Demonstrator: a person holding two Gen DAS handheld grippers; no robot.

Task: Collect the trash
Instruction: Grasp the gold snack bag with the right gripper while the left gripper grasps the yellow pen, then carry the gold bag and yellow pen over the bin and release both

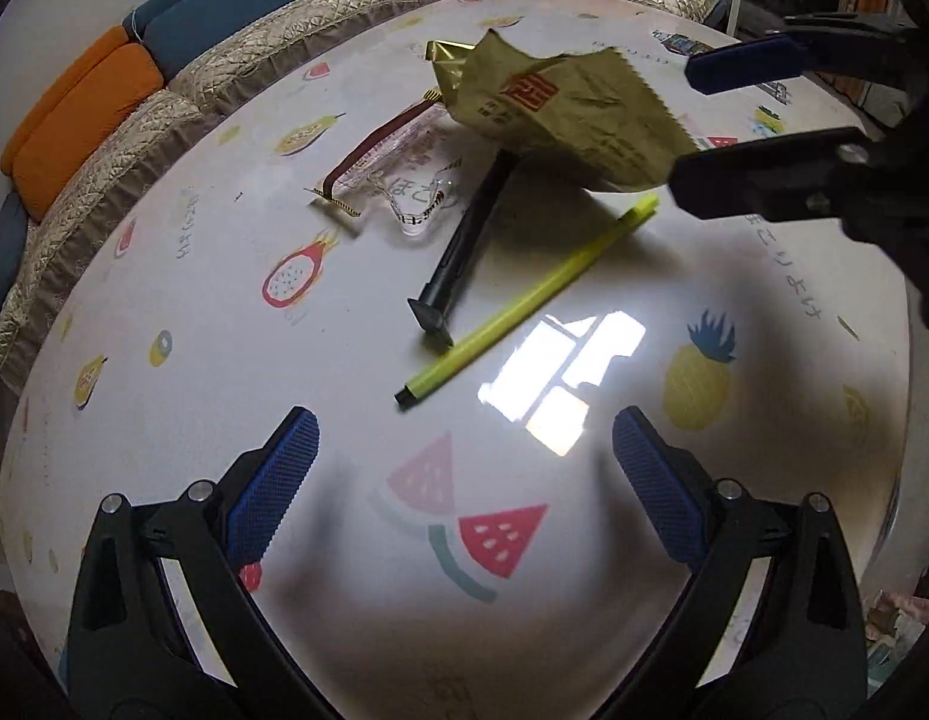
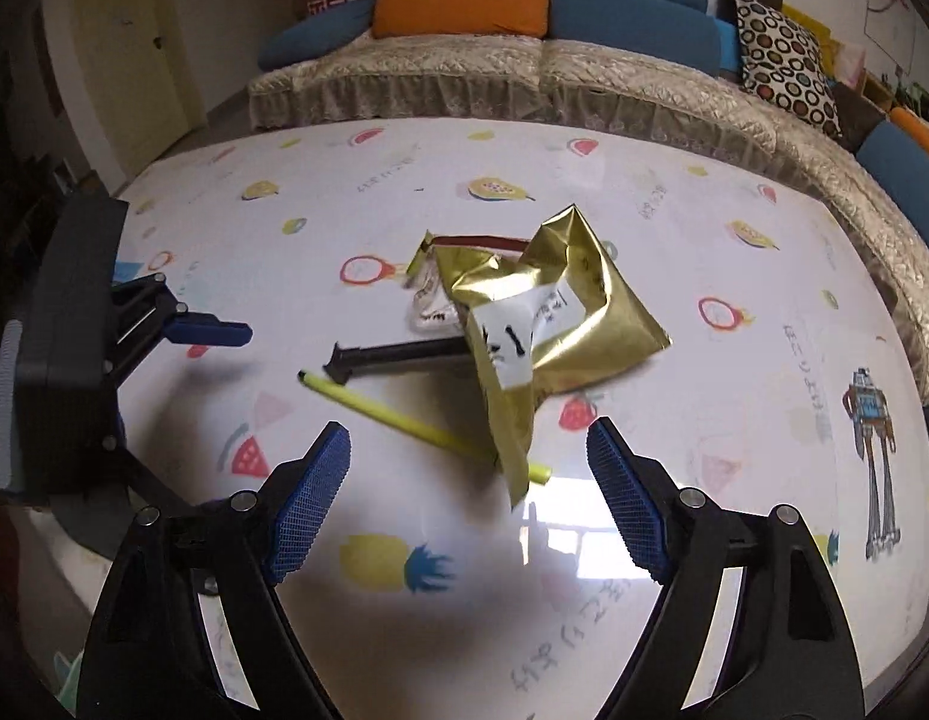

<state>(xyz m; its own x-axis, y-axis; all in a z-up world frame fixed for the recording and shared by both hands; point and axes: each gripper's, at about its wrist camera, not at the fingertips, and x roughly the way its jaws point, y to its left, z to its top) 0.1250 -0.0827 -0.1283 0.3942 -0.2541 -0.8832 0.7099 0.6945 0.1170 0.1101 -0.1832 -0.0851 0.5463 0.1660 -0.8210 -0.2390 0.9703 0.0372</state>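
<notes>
Both pairs of jaws stand spread and hold nothing: the left gripper [image 1: 464,480] hovers low at the near edge, the right gripper [image 2: 467,495] faces the crinkled gold foil wrapper [image 2: 548,324]. It seems airborne or tented above the glossy fruit-print tablecloth [image 1: 584,570]. Best, I judge, to close on its stiff serrated edge. Beneath lie a slim yellow pen [image 1: 524,300] and a black tool [image 1: 458,258]; farther off, a clear plastic wrapper [image 1: 398,174].
</notes>
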